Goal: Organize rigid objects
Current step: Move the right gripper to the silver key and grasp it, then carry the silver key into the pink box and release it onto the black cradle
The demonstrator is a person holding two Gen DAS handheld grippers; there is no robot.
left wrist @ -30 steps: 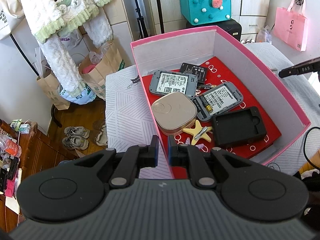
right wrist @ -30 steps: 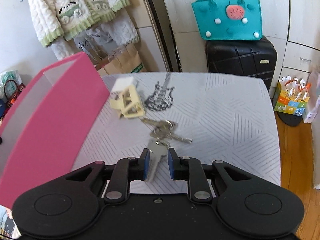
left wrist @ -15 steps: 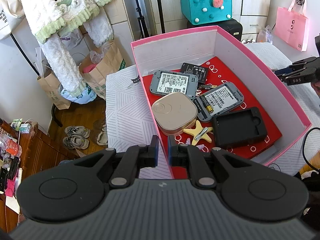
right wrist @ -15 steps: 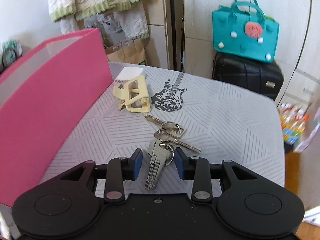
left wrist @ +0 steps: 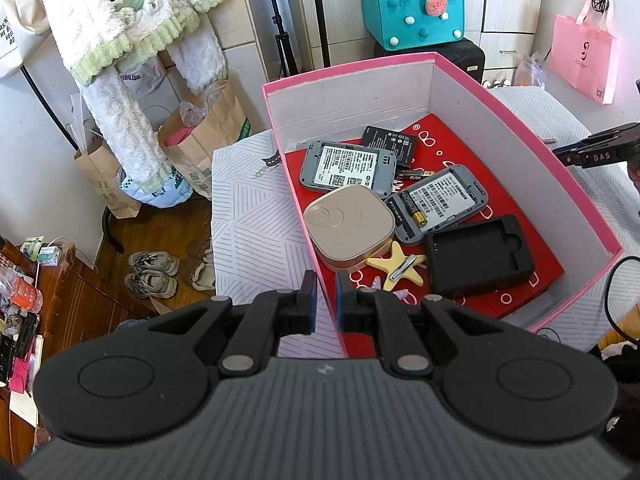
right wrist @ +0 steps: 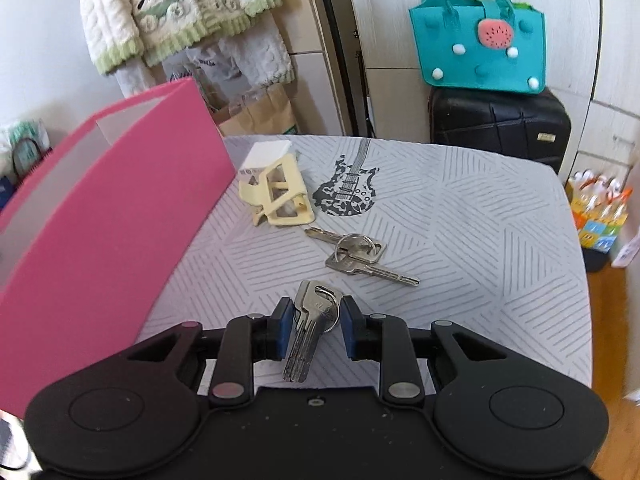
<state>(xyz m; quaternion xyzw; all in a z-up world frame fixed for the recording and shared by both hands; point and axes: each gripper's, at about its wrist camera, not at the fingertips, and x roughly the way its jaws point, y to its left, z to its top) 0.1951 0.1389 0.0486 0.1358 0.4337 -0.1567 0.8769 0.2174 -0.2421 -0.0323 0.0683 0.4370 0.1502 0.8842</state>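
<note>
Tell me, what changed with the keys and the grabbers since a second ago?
The right gripper opened wider around the key bunch, and its jaws have just been closing on it again; the pads don't clearly squeeze it yet. The left gripper stayed shut on the wall of the pink box, and the things inside haven't moved.

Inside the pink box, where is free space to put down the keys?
In the pink box, bare red floor lies between the flat black battery and the right wall. The left and near part is crowded: grey devices, gold case, black holder.
</note>
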